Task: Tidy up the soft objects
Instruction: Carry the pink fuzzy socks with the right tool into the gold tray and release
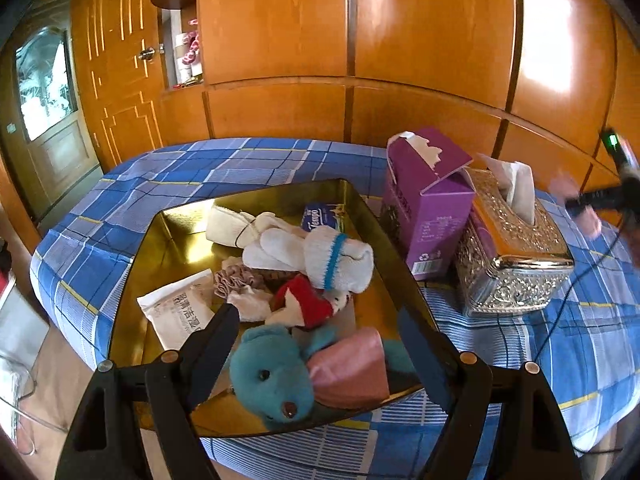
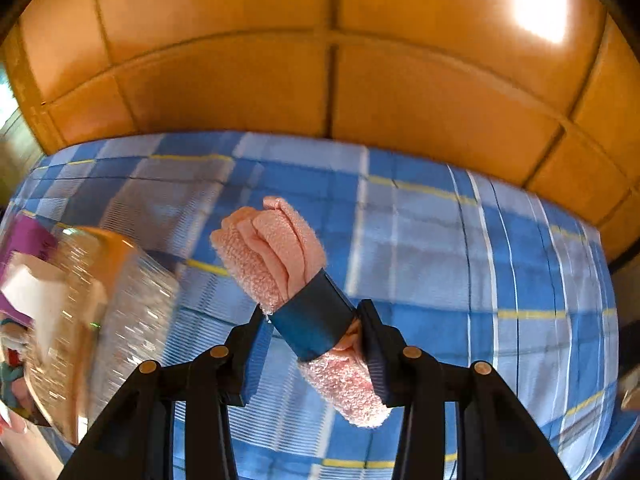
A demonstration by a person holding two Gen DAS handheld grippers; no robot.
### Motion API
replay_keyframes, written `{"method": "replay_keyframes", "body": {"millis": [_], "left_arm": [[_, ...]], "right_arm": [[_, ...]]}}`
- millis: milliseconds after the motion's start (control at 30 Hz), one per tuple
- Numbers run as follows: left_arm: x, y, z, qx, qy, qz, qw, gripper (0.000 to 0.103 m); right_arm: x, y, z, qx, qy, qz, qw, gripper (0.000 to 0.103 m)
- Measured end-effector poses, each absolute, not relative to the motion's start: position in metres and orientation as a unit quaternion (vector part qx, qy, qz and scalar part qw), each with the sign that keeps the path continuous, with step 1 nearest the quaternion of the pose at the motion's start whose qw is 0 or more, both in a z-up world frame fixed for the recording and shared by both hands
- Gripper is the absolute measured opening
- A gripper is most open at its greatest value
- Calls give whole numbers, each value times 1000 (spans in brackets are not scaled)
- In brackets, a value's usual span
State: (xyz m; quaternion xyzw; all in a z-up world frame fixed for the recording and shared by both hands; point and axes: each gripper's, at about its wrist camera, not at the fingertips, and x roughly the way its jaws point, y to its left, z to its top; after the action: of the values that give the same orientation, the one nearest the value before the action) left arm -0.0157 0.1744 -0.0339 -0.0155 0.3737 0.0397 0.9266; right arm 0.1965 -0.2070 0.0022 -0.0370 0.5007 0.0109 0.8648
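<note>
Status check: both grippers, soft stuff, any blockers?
Left gripper open over teal bear in gold tray. Right gripper shut on pink towel roll. Silver tissue box close left.

Bedding: blue plaid bedsheet (image 1: 256,160) | beside my tray: purple cardboard tissue box (image 1: 430,216), touching ornate silver metal tissue holder (image 1: 516,264) | backdrop: glossy orange wooden wardrobe (image 1: 400,40)
</note>
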Motion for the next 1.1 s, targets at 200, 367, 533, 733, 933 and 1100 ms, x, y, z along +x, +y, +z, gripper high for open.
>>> {"method": "replay_keyframes", "body": {"millis": [200, 367, 533, 733, 933, 1100], "left_arm": [[-18, 168, -34, -6, 372, 35, 928, 82], [-20, 169, -33, -5, 370, 36, 928, 82], [-21, 173, -33, -4, 370, 40, 928, 82], [-25, 181, -31, -4, 366, 51, 929, 82], [-30, 196, -29, -8, 363, 69, 929, 82], [-34, 234, -22, -39, 349, 122, 928, 82]], "right_arm": [[209, -148, 42, -68, 470, 72, 877, 43], [202, -88, 73, -84, 438, 153, 882, 43], [179, -28, 93, -105, 407, 240, 875, 43], [143, 34, 93, -126, 390, 327, 852, 43], [110, 74, 74, -140, 388, 398, 819, 43], [97, 92, 50, -137, 414, 420, 796, 43]]}}
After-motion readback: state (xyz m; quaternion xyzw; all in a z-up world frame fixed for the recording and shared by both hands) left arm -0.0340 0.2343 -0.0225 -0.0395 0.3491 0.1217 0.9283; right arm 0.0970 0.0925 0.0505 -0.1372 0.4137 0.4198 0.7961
